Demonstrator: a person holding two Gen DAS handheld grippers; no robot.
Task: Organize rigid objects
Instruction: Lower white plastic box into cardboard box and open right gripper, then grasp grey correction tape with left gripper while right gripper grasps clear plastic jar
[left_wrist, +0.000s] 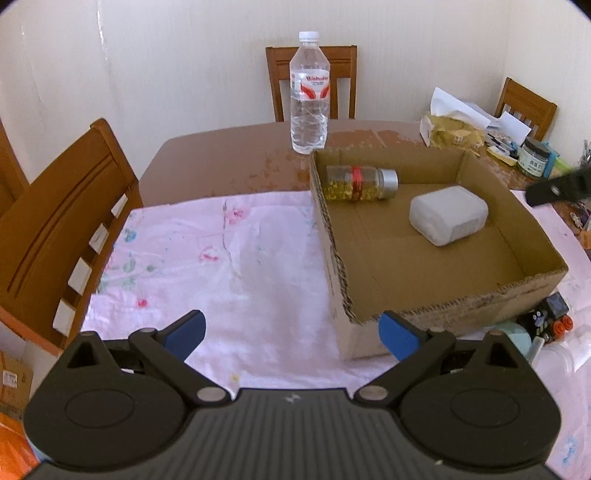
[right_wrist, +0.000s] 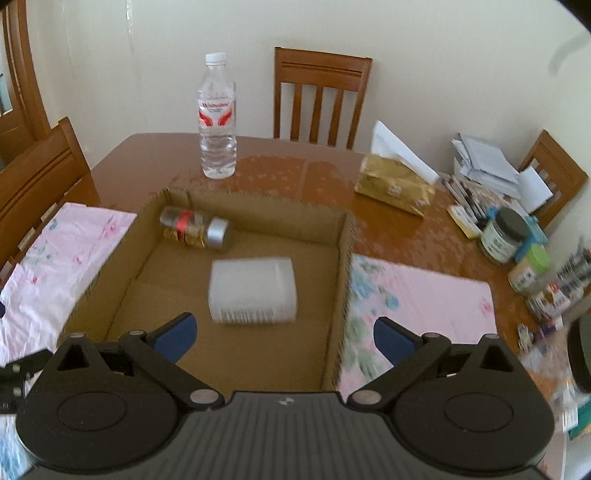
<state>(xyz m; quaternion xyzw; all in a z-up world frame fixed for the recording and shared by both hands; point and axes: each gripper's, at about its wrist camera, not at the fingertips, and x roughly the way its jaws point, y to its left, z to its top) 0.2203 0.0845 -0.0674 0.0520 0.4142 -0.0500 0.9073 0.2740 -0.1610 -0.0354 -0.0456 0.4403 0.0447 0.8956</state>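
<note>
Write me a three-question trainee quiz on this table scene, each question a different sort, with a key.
1. True or false: the water bottle stands upright inside the cardboard box.
2. Which item lies on its side at the box's far wall? A) silver-capped jar B) white plastic container C) tissue pack
3. Fill in: the right gripper has its jaws ____, holding nothing.

Key: 1. False, it stands on the table beyond the box. 2. A. 3. open.
</note>
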